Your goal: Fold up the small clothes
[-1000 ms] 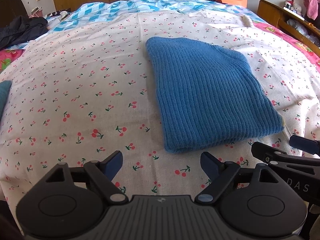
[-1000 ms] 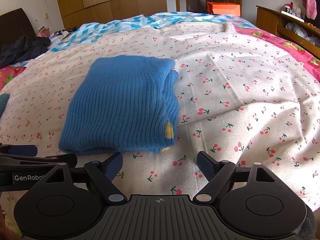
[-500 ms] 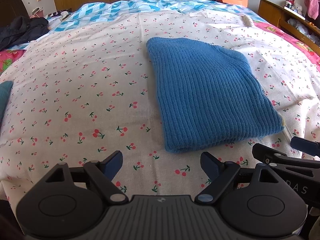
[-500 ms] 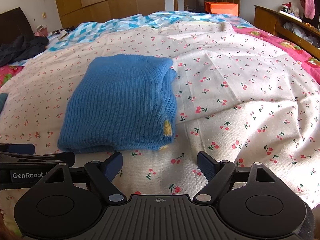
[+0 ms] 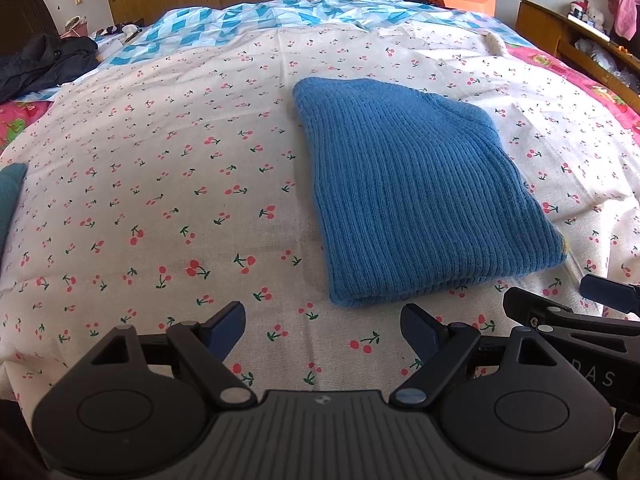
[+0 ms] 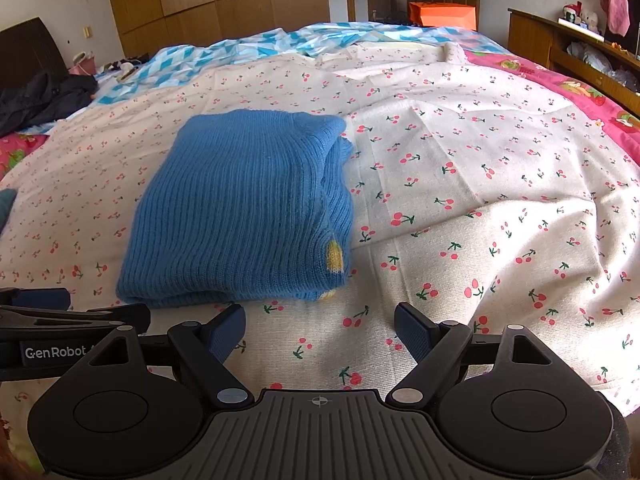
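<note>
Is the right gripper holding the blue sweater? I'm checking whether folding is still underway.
No, the right gripper has its jaws wide open over bare bedsheet, short of the folded sweater.

You are looking across the bed sheet (image 5: 160,184), on which the folded sweater (image 5: 408,200) is lying just ahead of both grippers. Your left gripper (image 5: 323,326) is sitting before its near left corner, your right gripper (image 6: 320,326) before its near right corner. A dark garment (image 5: 44,64) is lying far left, a wardrobe (image 6: 216,4) standing behind.
</note>
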{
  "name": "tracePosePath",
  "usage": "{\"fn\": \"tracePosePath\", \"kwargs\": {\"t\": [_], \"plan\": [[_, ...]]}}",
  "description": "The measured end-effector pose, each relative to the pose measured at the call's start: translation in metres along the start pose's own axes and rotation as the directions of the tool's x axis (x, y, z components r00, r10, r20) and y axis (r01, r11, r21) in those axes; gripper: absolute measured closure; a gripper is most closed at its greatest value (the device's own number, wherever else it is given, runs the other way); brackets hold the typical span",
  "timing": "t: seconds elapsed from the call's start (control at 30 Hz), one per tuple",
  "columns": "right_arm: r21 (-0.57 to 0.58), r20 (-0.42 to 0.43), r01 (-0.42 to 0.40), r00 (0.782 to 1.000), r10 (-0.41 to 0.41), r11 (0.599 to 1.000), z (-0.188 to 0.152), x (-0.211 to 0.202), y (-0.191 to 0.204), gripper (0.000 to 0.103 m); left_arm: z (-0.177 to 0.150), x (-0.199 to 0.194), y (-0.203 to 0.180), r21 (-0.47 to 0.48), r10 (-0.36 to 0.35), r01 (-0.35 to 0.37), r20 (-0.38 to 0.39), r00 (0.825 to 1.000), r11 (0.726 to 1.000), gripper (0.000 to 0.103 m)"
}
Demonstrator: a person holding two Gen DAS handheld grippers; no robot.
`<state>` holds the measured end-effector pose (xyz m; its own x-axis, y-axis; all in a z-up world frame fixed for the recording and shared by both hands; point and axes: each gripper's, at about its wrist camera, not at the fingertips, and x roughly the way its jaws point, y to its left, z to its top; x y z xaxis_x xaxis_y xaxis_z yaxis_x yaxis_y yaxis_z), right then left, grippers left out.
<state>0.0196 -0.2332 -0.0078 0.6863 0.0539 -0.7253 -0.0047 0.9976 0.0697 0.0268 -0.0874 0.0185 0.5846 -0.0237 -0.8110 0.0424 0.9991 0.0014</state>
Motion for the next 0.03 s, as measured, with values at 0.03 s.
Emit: {"fn": "tracePosePath", "kwargs": {"t": [0.03], "plan": [[0.000,0.000,0.000,1.000,0.000,1.000,0.0000,0.0000,0.0000,0.020,0.0000,-0.0004,0.0001,0.000,0.000,0.000,0.002,1.000,1.000,0.014]]}}
